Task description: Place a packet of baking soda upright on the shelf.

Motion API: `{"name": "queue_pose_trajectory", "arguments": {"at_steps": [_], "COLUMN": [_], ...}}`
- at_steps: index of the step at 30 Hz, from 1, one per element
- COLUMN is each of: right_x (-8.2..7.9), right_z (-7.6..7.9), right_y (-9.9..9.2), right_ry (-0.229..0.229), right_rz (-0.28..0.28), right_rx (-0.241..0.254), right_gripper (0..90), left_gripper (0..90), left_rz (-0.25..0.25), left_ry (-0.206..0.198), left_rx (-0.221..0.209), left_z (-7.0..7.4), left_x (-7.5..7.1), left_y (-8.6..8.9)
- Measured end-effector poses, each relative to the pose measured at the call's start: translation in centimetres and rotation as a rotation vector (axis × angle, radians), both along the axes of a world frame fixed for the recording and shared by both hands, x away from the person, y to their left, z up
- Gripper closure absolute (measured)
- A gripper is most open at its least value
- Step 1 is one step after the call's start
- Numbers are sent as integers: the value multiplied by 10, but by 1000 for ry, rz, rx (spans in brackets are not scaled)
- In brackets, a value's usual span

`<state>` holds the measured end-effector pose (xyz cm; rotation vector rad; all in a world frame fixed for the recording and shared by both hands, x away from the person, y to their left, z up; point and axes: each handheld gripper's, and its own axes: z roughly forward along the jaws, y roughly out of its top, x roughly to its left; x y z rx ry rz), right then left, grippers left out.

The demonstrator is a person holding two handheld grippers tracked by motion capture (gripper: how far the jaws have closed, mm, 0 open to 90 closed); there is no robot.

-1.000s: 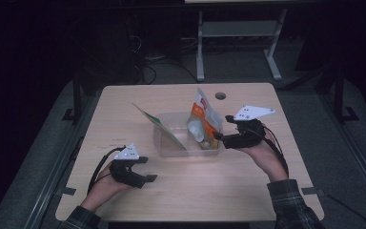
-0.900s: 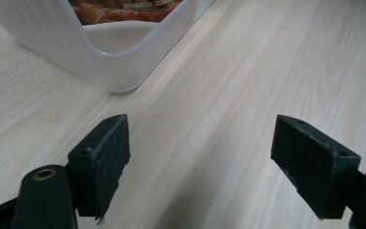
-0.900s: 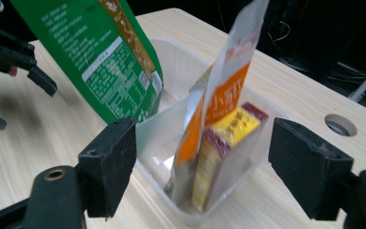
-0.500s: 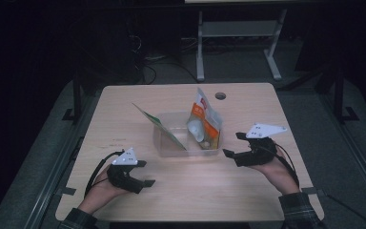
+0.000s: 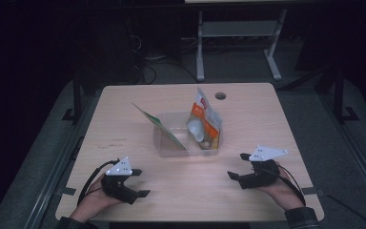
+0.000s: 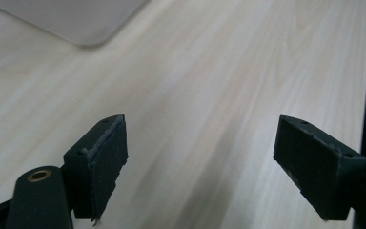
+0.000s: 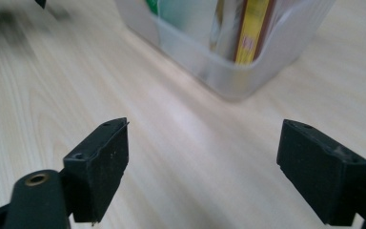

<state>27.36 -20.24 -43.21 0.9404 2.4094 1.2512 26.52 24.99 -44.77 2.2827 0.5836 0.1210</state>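
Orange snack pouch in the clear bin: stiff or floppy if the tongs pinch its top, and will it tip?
The orange snack pouch looks like thin film, so probably floppy and light. It leans in the clear bin, standing well above the rim, so a nudge may topple it. Glossy surface could slip.

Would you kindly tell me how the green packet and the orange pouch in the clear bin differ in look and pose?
The green packet is flat and thin and leans far over the left rim, while the orange pouch is bulkier and stands nearly upright at the right end. The green packet shows a green and pale face; the orange pouch is orange and white with a pale round patch. Both sit in the clear bin and stick out above its rim.
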Motion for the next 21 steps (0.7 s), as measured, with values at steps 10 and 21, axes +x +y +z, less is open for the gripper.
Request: {"name": "queue_pose_trajectory", "arguments": {"at_steps": [10,21], "right_x": [-10,-11], "right_z": [-27,-25], "right_y": [3,4], "right_ry": [64,39], "right_rz": [10,12], "right_rx": [-110,-104], "right_gripper": [140,136], "left_gripper": [168,168], "left_rz": [-32,-43], "left_ry": [-14,-22], "left_rx": [48,67], "left_z": [-7,-8], "left_x": [-2,0], "left_y": [-5,-8]}}
